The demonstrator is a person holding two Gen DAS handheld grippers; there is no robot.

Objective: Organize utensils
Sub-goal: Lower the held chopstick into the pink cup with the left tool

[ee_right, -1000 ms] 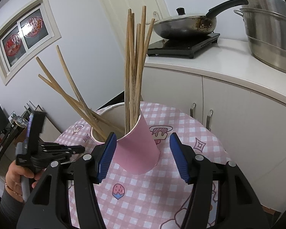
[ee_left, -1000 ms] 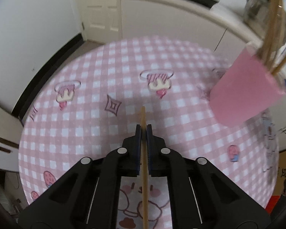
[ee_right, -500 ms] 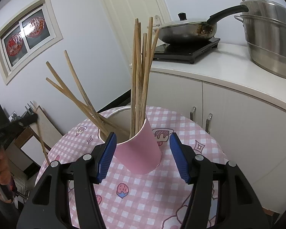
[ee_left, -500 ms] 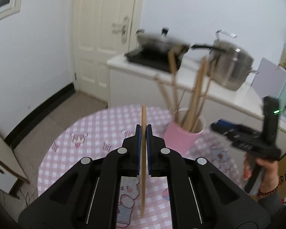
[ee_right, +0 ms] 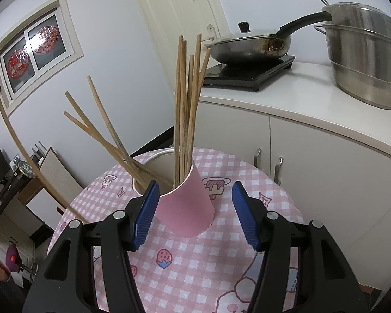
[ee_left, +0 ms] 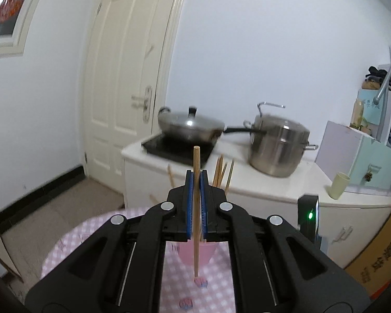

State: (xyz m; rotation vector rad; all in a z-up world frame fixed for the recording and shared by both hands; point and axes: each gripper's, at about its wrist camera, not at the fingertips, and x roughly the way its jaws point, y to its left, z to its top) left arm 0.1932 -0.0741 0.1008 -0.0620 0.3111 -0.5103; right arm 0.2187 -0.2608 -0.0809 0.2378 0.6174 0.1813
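My left gripper [ee_left: 196,174] is shut on one wooden chopstick [ee_left: 196,208], which stands upright between the blue pads, high over the table. In the right wrist view that same chopstick [ee_right: 20,143] hangs at the far left, left of the cup. The pink paper cup [ee_right: 187,208] stands on the pink checked tablecloth [ee_right: 221,260] with several chopsticks [ee_right: 187,104] in it, some upright, three leaning left. My right gripper [ee_right: 195,184] is open around the cup, and a gap shows at its right pad. Below the left gripper, the cup [ee_left: 206,253] is mostly hidden.
Behind the round table runs a white counter [ee_right: 299,104] with a lidded wok [ee_right: 247,47] on a black hob and a steel pot [ee_right: 365,52]. A white door [ee_left: 122,78] is on the left. A cardboard box [ee_left: 378,260] sits low on the right.
The left gripper has risen and tipped upward with the chopstick; its view went from the tablecloth to the counter and wall. The right gripper and the cup have stayed put.
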